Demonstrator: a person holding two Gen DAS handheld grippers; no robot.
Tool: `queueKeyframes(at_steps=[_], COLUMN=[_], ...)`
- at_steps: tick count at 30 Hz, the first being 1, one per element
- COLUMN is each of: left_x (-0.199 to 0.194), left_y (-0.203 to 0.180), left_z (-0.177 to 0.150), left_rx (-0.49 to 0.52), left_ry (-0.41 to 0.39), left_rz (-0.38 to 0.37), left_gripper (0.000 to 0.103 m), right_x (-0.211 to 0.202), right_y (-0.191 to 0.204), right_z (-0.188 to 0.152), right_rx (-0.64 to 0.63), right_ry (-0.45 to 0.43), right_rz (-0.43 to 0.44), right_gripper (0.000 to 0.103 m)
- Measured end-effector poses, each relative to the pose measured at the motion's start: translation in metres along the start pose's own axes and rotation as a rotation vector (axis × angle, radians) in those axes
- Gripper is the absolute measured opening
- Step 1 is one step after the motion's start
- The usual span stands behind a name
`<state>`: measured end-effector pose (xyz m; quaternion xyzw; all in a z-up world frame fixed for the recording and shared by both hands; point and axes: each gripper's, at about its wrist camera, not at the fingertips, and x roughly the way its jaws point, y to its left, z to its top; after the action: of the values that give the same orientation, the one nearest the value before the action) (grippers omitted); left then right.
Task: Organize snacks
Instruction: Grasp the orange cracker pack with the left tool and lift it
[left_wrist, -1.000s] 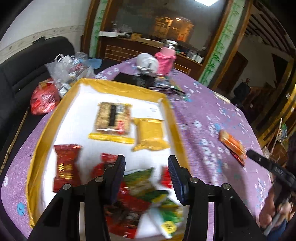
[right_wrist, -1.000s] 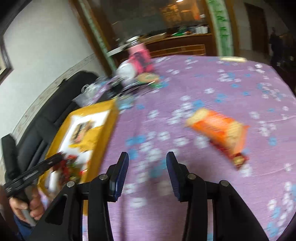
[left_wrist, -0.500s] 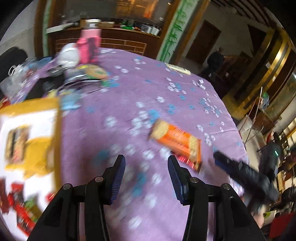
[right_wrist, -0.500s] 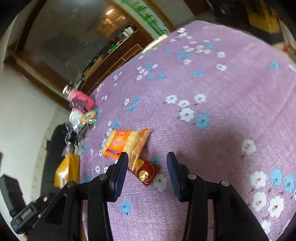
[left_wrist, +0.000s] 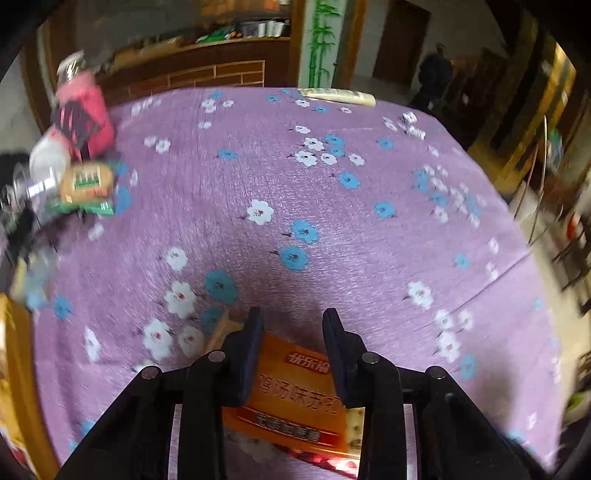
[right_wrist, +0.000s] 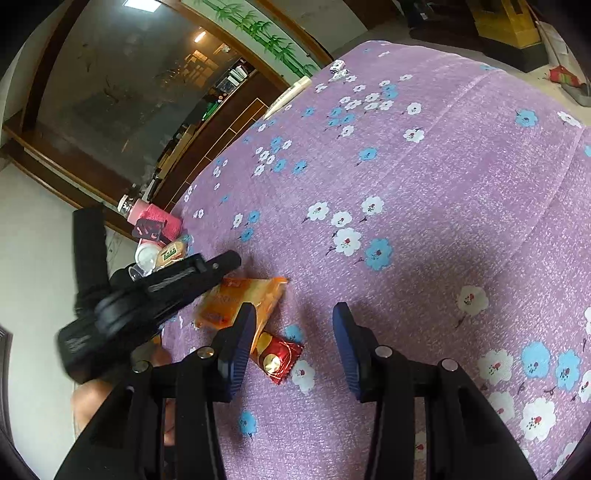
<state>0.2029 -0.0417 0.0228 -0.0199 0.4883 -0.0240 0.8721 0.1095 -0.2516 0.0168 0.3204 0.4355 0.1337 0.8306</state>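
Observation:
An orange cracker packet (left_wrist: 295, 398) lies flat on the purple flowered tablecloth (left_wrist: 295, 206). My left gripper (left_wrist: 291, 325) is open and hovers right over it, fingers straddling its near end. In the right wrist view the same orange packet (right_wrist: 240, 299) lies beside a small red snack packet (right_wrist: 279, 358), which also shows in the left wrist view (left_wrist: 325, 459). My right gripper (right_wrist: 291, 321) is open and empty, just right of both packets. The left gripper's black body (right_wrist: 147, 295) reaches in from the left above the orange packet.
A pink bottle (left_wrist: 86, 110), a white lid and a green-labelled snack (left_wrist: 86, 181) cluster at the table's far left. The yellow edge of the snack box (left_wrist: 11, 350) shows at the left border. A pale tube (left_wrist: 340, 96) lies at the far edge.
My left gripper swung away from the snack box and came down over the orange packet. My right gripper drew closer to the two packets and stays open.

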Motion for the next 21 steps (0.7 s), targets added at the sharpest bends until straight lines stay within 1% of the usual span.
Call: queueKeyframes(at_steps=[5, 7, 8, 9, 12, 14, 16, 18, 19, 21], left_x=[-0.020, -0.033, -0.037, -0.041, -0.049, -0.057, -0.064, -0.070, -0.070, -0.061], left_y=[0.001, 0.009, 0.014, 0.022, 0.045, 0.064, 0.072, 0.070, 0.067, 0.056], left_z=[-0.027, -0.039, -0.043, -0.049, -0.065, -0.069, -0.065, -0.051, -0.044, -0.029], left_rx=[0.133, 0.139, 0.129, 0.111, 0.056, -0.014, -0.062, -0.085, -0.095, -0.112], left_ry=[-0.026, -0.032, -0.027, -0.001, 0.056, 0.069, 0.049, 0.003, -0.009, 0.000], left_rz=[-0.002, -0.016, -0.022, -0.037, -0.110, -0.170, -0.195, -0.181, -0.192, -0.220], left_gripper=[0.035, 0.035, 0.035, 0.035, 0.034, 0.034, 0.034, 0.034, 0.034, 0.034], right_x=[-0.001, -0.001, -0.001, -0.002, -0.002, -0.001, -0.001, -0.002, -0.002, -0.003], right_y=[-0.001, 0.001, 0.001, 0.001, 0.000, 0.001, 0.002, 0.004, 0.004, 0.004], right_z=[0.002, 0.001, 0.000, 0.000, -0.002, -0.003, -0.003, -0.003, -0.003, -0.003], right_rx=[0.007, -0.002, -0.001, -0.001, 0.003, 0.004, 0.001, -0.005, -0.008, -0.007], right_ry=[0.003, 0.005, 0.005, 0.004, 0.004, 0.009, 0.009, -0.002, -0.007, -0.011], right_rz=[0.016, 0.017, 0.019, 0.017, 0.014, 0.014, 0.021, 0.016, 0.012, 0.011], right_gripper=[0.042, 0.042, 0.042, 0.042, 0.042, 0.042, 0.042, 0.042, 0.042, 0.042])
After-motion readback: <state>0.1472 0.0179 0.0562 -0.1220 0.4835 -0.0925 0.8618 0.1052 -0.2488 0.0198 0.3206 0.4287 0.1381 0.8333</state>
